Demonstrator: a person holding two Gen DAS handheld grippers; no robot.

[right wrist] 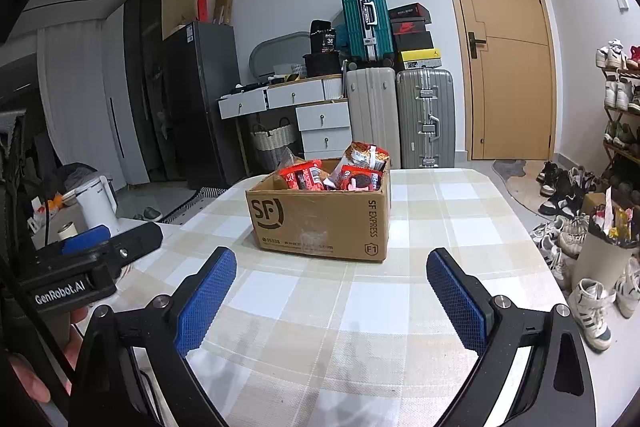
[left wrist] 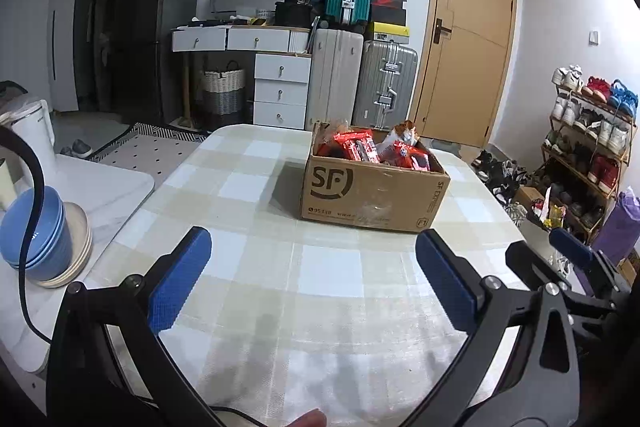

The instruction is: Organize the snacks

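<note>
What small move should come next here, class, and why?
Probably bring one open gripper, say the right gripper, forward to the cardboard box: both grippers hang empty over the table, and the snack packets sit in the box.

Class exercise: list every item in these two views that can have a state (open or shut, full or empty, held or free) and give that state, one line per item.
left gripper: open, holding nothing.
right gripper: open, holding nothing.
cardboard box: top open, upright on the table.
snack packets: inside the box, heaped above its rim.
door: shut.
left desk drawer: pulled out slightly.
blue bowls: stacked on plates.
</note>
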